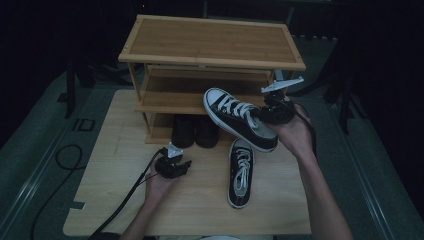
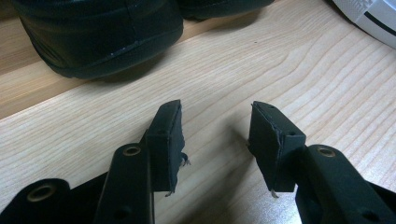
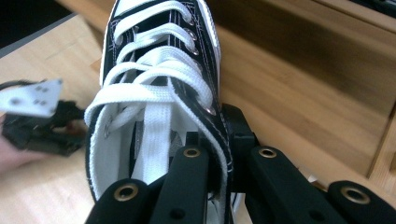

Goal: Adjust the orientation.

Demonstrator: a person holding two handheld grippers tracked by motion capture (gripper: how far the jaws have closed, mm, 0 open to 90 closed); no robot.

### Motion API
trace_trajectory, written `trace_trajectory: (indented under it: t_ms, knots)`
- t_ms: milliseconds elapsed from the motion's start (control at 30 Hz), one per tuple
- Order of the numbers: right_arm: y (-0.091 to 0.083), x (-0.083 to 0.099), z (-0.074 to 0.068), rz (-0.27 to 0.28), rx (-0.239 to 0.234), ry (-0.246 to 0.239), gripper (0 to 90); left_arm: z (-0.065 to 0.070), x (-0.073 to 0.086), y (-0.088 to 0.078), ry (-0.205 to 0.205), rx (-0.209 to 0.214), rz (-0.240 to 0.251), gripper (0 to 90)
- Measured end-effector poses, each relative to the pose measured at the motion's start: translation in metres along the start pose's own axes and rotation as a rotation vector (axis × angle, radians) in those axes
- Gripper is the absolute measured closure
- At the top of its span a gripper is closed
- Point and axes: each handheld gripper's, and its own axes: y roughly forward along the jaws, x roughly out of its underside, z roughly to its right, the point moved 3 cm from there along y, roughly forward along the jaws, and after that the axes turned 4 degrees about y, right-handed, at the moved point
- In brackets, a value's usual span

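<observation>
A black sneaker (image 1: pixel 239 119) with white laces and a white toe cap hangs in the air in front of the wooden shoe rack (image 1: pixel 210 55), toe toward the rack's middle shelf. My right gripper (image 1: pixel 262 116) is shut on its side wall near the collar; in the right gripper view the sneaker (image 3: pixel 154 88) has one jaw inside and one outside, at my right gripper (image 3: pixel 219 163). Its mate (image 1: pixel 240 172) lies flat on the table. My left gripper (image 1: pixel 184 166) rests low at the table's left, and my left gripper (image 2: pixel 215 140) stands open over bare wood.
Two black shoes (image 1: pixel 195 131) stand on the rack's bottom shelf, one of them a black shoe (image 2: pixel 100 32) close ahead of the left jaws. The light wooden table (image 1: pixel 125 150) has free room at left and front. Cables trail off the front left edge.
</observation>
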Motion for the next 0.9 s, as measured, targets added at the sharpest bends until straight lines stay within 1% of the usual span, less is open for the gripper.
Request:
trace_trajectory:
  t_ms: [100, 267, 500, 767, 900]
  knots:
    - [0.008, -0.007, 0.004, 0.011, 0.015, 0.028, 88.2, 0.0, 0.0, 0.0, -0.001, 0.003, 0.001, 54.8]
    - [0.021, -0.014, 0.009, 0.017, 0.054, 0.072, 88.2, 0.0, 0.0, 0.0, 0.0, 0.003, 0.001, 54.8]
    - [0.03, -0.016, 0.012, 0.032, 0.07, 0.12, 88.1, -0.001, 0.0, 0.0, -0.002, 0.004, 0.002, 54.8]
    - [0.038, -0.02, 0.013, 0.059, 0.067, 0.193, 87.9, -0.001, 0.0, 0.0, 0.0, 0.004, 0.0, 54.8]
    - [0.041, -0.023, 0.011, 0.067, 0.095, 0.209, 87.7, -0.001, 0.0, 0.0, 0.001, 0.005, 0.001, 54.8]
